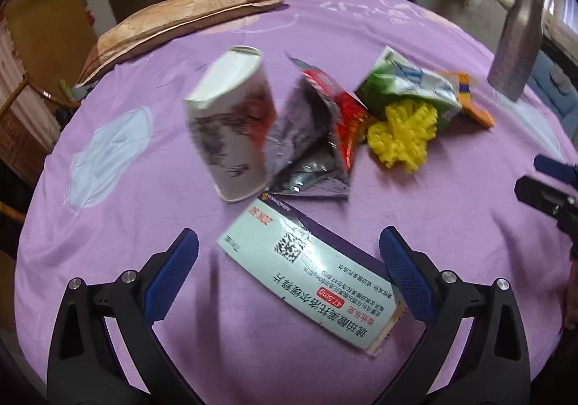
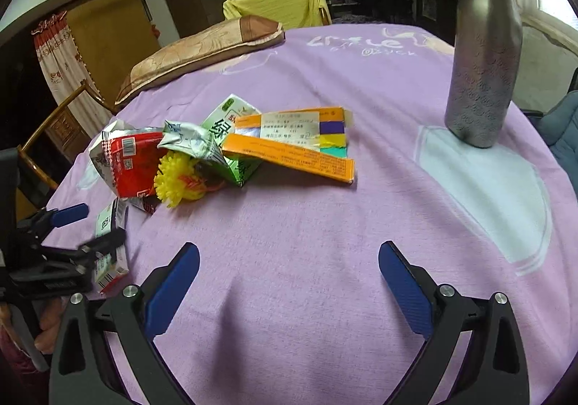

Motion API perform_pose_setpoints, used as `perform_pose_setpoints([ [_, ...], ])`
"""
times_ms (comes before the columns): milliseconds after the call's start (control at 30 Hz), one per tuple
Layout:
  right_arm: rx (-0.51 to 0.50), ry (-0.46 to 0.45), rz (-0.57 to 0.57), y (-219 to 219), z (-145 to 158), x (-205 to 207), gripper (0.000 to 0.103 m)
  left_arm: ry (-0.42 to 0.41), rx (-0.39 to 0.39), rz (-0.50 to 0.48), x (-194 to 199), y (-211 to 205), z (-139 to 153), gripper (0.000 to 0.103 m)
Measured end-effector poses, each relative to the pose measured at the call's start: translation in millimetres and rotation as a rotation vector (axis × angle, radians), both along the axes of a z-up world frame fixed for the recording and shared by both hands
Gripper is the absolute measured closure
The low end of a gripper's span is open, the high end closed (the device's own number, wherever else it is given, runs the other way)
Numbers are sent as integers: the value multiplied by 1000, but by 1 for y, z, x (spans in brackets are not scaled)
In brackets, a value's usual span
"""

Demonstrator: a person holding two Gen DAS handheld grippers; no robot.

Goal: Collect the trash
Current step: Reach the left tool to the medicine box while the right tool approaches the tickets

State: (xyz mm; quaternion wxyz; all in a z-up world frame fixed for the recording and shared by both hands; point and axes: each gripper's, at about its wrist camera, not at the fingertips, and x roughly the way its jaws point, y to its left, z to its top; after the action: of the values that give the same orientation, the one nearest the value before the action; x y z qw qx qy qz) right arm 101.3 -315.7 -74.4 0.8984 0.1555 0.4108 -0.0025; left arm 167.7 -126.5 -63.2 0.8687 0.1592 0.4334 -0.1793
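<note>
Nearest to the left wrist camera, the left gripper (image 1: 289, 260) hangs with its two blue pads spread wide and nothing between them. Just beyond it, a pale medicine box (image 1: 307, 271) lies flat on the purple bedsheet (image 1: 433, 224), with one end near the right pad (image 1: 404, 275); whether it touches the pad I cannot tell. Behind the box a crushed white paper cup (image 1: 231, 123) lies tilted, and it touches a crumpled silver and red snack bag (image 1: 318, 137). Further toward the far right side of the bed lie a green and white wrapper (image 1: 408, 83) and a yellow plastic flower (image 1: 404, 134), close together, with an orange box (image 1: 473, 105) partly behind them.

Seen from the right wrist camera, the right gripper (image 2: 289, 282) is also spread open and empty, above a bare part of the sheet. The orange box (image 2: 292, 148) rests on the green wrapper (image 2: 220, 137), and the yellow flower (image 2: 177, 177) lies between this wrapper and the red snack bag (image 2: 126, 163). A grey metal bottle (image 2: 484, 54) stands upright near the right edge of the bed, well apart from the trash. A brown pillow (image 2: 202, 51) lies at the far edge, and a yellow cloth (image 2: 278, 4) hangs behind it.
</note>
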Motion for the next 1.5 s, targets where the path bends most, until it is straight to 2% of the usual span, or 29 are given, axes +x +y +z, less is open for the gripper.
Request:
perform_pose_setpoints([
  [133,51,-2,-18,-8,-2,-2,5,-9,61,3,1,0,-5,6],
  [200,75,3,-30,-12,-3,-2,5,-35,119,16,3,9,-8,6],
  [267,96,5,-37,-15,-5,-1,5,-73,185,71,9,27,-11,6],
  [333,100,1,-40,-15,-5,-2,5,-75,184,140,17,48,-8,6],
  [400,86,-1,-39,-13,-4,-2,5,-68,140,178,22,60,-4,6],
  [500,48,9,-31,-7,-3,-1,5,-50,66,156,24,59,-3,6],
  [533,38,13,-27,-5,-3,0,5,-45,80,138,24,54,-5,6],
  [600,25,18,-26,-3,-3,0,5,-62,161,98,20,42,-11,6],
  [700,18,22,-28,-3,-3,0,5,-144,244,77,11,29,-12,6],
  [833,-5,21,-38,0,-1,1,5,-184,288,76,5,25,-13,6],
  [967,11,4,9,12,2,9,5,-207,313,75,2,22,-13,6],
  [1100,4,4,19,18,6,25,5,-184,287,76,5,25,-13,6],
  [1200,-65,25,-24,11,9,41,5,-131,226,80,12,33,-12,6],
  [1267,-72,43,-38,6,9,51,5,-81,171,90,18,41,-12,6],
  [1400,-97,89,1,6,4,77,5,-7,90,109,26,52,-14,5],
  [1467,-162,95,-52,-1,2,85,6,24,55,115,30,57,-15,5],
  [1500,-214,97,-114,-9,2,85,6,36,42,117,31,58,-16,5],
])
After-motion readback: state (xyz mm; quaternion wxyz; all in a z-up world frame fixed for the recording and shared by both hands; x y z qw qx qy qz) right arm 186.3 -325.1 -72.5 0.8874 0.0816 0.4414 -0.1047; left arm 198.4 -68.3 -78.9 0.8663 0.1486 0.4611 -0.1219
